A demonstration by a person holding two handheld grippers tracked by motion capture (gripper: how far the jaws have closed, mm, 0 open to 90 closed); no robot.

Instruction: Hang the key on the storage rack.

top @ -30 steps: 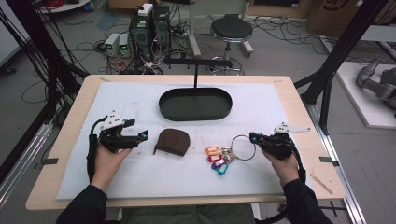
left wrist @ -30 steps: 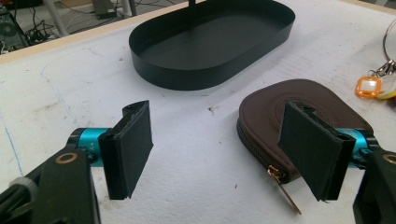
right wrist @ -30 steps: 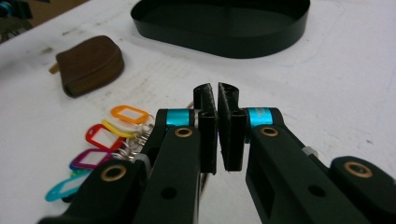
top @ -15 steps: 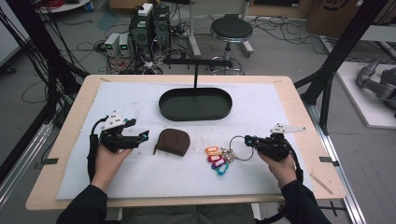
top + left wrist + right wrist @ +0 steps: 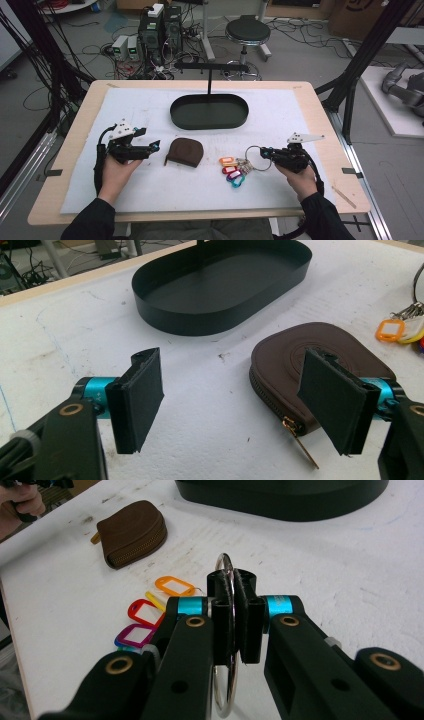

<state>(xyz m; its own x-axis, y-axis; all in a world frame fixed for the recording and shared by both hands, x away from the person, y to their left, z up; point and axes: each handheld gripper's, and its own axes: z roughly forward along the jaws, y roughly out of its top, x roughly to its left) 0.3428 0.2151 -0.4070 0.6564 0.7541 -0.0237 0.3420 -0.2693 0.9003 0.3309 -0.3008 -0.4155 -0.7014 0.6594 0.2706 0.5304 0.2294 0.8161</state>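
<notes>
A metal key ring [image 5: 226, 625] with several coloured key tags [image 5: 231, 169] lies on the white mat. My right gripper [image 5: 234, 587] is shut on the ring, which stands upright between its pads; in the high view that gripper [image 5: 263, 152] is at the right of the tags. A brown zip pouch [image 5: 184, 152] lies left of the tags. My left gripper [image 5: 155, 145] rests just left of the pouch, open; in the left gripper view its jaws stand wide, with the pouch [image 5: 305, 365] beyond and partly behind its right pad [image 5: 336, 401].
A black oval tray [image 5: 209, 111] with an upright post and crossbar stands at the middle back of the mat. The wooden table's edges [image 5: 345, 150] frame the mat. A stool, cables and computer boxes sit on the floor beyond.
My right gripper has shifted slightly left toward the key tags, with the ring in its jaws. The left gripper and the pouch have stayed put.
</notes>
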